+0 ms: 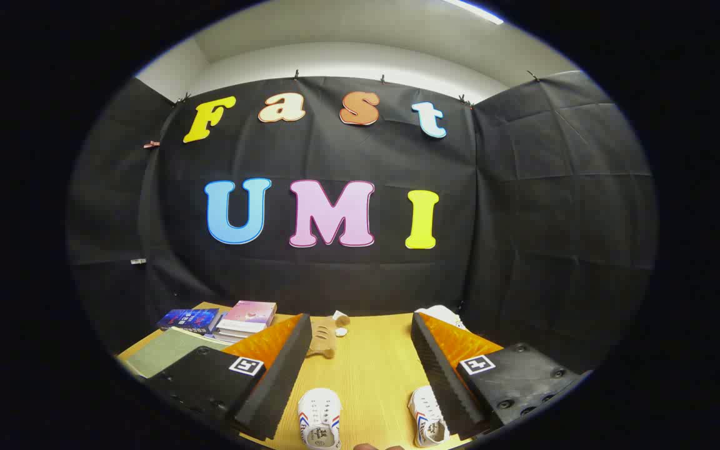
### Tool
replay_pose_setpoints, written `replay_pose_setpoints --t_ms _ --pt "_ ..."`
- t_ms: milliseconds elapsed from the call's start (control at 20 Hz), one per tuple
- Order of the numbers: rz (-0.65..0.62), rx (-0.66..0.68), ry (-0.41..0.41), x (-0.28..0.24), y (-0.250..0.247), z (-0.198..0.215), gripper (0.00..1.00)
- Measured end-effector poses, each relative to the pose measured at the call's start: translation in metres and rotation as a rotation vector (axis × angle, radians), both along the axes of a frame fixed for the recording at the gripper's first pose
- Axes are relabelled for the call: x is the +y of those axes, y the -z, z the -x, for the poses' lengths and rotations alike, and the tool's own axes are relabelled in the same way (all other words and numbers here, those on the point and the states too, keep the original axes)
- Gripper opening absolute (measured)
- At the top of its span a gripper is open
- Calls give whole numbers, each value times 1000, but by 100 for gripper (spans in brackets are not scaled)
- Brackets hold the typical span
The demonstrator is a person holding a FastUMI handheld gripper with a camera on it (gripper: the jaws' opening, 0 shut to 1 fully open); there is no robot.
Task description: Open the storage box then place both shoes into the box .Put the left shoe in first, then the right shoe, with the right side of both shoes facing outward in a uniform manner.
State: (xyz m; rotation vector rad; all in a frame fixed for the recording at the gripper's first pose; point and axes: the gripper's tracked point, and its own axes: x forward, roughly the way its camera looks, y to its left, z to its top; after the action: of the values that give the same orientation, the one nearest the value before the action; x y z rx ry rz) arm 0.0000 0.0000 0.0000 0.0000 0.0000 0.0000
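Note:
Two small white shoes with red and blue side stripes stand on the wooden table (366,375), toes pointing toward me. One shoe (319,417) lies low between the fingers, nearer the left one. The other shoe (425,424) sits against the inner side of the right finger, which hides part of it. My gripper (359,320) hovers above the table, open wide, with nothing between its fingers. Both shoes are back near the fingers' bases, well short of the tips.
A tan plush toy (325,337) lies just ahead of the left fingertip. Stacked books (244,319), a blue book (190,320) and a green notebook (166,356) lie beyond the left finger. A white rounded object (442,314) peeks out behind the right fingertip. Black cloth walls close the booth.

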Motion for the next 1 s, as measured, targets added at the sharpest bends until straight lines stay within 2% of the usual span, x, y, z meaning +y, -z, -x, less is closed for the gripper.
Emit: replay_pose_setpoints --t_ms 750,1000 --pt "5 41 16 20 6 -9 98" --pt "8 92 -13 25 17 -16 98"
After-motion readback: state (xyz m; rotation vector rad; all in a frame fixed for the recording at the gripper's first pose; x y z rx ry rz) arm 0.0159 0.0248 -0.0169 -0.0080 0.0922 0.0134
